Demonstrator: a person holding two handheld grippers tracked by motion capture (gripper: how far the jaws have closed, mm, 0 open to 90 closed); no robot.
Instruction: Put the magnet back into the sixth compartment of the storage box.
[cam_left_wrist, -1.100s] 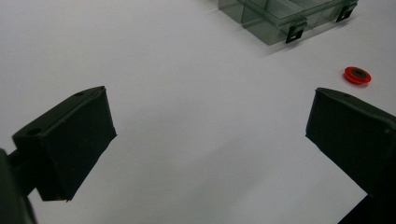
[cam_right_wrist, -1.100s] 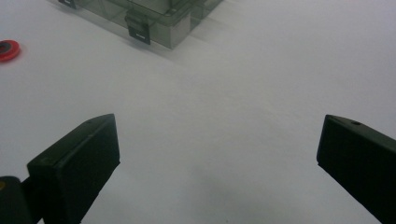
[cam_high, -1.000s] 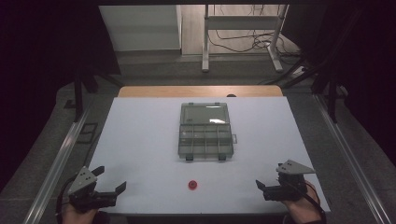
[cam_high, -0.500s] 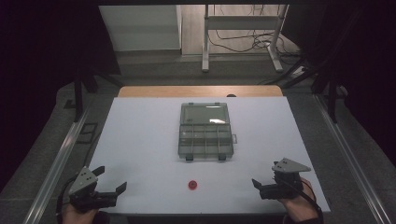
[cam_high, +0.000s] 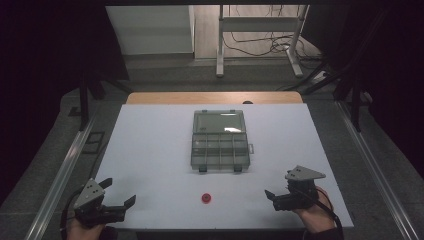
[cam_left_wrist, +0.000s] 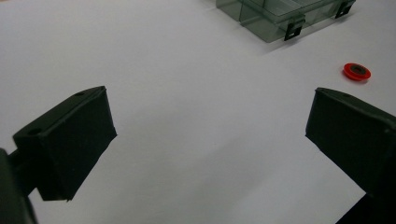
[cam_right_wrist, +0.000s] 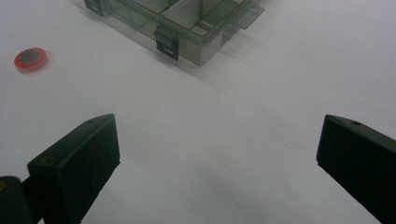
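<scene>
Small red round disc (cam_high: 205, 198) on white table (cam_high: 150, 150), between both grippers; nearer right gripper (cam_high: 280, 197). Left gripper (cam_high: 122, 200) farther. Both jaws wide open, empty.

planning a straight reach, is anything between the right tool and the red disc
Nothing: bare white table between the right tool and the red disc, seen in the high view.

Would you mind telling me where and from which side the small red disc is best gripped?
Grip the red disc across its rim, probably coming straight down from above. It lies flat on the white table, alone in front of the compartment box, so only its thin edge offers opposing faces. Both grippers are open.
</scene>
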